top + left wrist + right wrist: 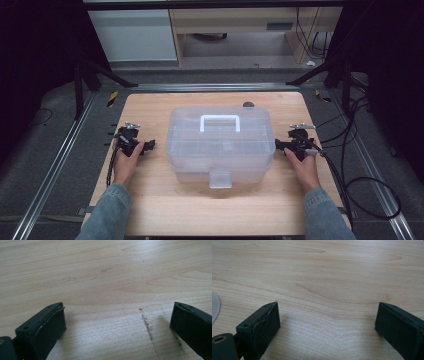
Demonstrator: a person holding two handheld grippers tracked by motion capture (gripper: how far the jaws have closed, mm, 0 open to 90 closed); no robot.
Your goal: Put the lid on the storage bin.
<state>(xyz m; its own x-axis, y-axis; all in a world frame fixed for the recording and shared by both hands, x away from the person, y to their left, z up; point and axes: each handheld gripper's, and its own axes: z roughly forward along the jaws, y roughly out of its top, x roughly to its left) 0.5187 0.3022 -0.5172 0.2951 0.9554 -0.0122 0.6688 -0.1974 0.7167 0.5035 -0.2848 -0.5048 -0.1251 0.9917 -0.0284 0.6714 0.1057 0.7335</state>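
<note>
Claws rest on the wooden surface [150, 200], my left claw [148, 145] and right claw [278, 144] both spread wide and empty, flanking the clear storage box [220, 150] at the centre, latch on its near side, ready to steady it.

Clear storage box [220, 145] contents indistinct.

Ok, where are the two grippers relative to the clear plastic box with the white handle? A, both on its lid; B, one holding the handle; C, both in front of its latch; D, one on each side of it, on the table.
D: the left gripper sits left of the clear plastic box and the right gripper right of it, both low over the wooden table, jaws open and empty; the white handle is untouched.
</note>
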